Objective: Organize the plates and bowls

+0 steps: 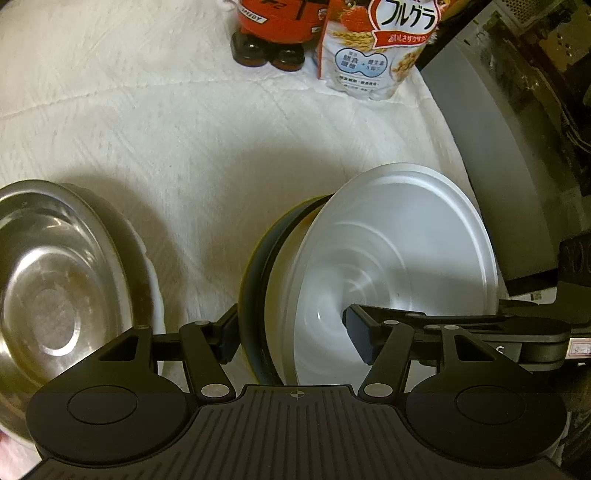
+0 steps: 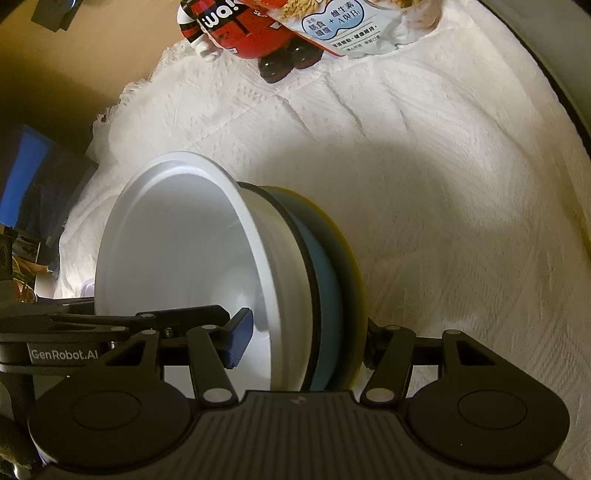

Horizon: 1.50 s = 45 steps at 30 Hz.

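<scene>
A white bowl [image 1: 399, 251] sits nested in a dark blue bowl [image 1: 258, 280], which sits in a yellow one [image 1: 246, 295]; the stack rests on the white cloth. My left gripper [image 1: 293, 336] is shut on the stack's wall, with one finger outside against the yellow bowl and the other pad inside the white bowl. In the right wrist view the same white bowl [image 2: 177, 251], blue bowl [image 2: 325, 295] and yellow bowl [image 2: 354, 273] are clamped from the opposite side by my right gripper [image 2: 306, 345]. Its blue pad is inside and its other finger is on the yellow rim. A steel bowl [image 1: 55, 288] stands to the left on a white dish [image 1: 157, 295].
At the back of the white cloth [image 1: 184, 129] stand a red toy figure [image 1: 273, 33] and a cereal bag [image 1: 376, 48]. A grey appliance [image 1: 498, 166] borders the cloth on the right. In the right wrist view the cloth [image 2: 461, 221] stretches right of the stack.
</scene>
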Motion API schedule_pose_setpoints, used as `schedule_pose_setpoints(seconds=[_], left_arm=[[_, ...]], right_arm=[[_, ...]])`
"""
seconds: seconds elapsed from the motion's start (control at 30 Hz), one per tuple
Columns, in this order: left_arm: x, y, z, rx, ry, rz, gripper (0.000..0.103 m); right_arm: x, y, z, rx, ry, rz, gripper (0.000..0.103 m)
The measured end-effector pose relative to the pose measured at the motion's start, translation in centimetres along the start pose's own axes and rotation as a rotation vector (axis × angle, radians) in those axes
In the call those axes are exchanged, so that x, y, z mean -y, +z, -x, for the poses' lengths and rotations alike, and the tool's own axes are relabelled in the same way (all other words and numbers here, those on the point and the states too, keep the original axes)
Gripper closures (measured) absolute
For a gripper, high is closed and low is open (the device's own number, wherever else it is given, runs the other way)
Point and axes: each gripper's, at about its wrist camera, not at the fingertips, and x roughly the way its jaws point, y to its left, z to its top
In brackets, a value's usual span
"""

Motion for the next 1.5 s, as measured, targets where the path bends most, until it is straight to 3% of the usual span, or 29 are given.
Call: schedule_pose_setpoints(seconds=[0.27,0.6,0.83,1.0,1.17,1.5], left_arm=[[-0.5,0.0,0.2,-0.003,0.001,0.019,0.04],[-1.0,-0.9,1.5,-0.013,0.049,0.003,0.04],[-1.3,-1.4,1.6,-0.006,0.038,-0.001,0.041],[-1.0,-2.2,1.2,-0.019,0.072,-0.035,0.041],[-1.1,-2.3,1.1,-0.011,0.066,-0.021,0.041],[-1.1,-2.4,2.0,0.012,0.071,-0.019,0.042]], right_arm=[[0.1,0.1,0.0,-0.007,-0.008,-0.038,0.045],[-0.7,-0.9,-0.8,-0.094,0.034,-0.083,0.044],[-0.8,-1.3,-0.6,-0.065,0.044,-0.077,0.044],[-0.8,-2.2,-1.1,-0.083,0.041,-0.085,0.045],[-1.1,-1.9,-1.3,-0.076,0.049,-0.072,0.05],[-1.4,-1.7,-1.4,-0.088,0.048,-0.087,0.05]])
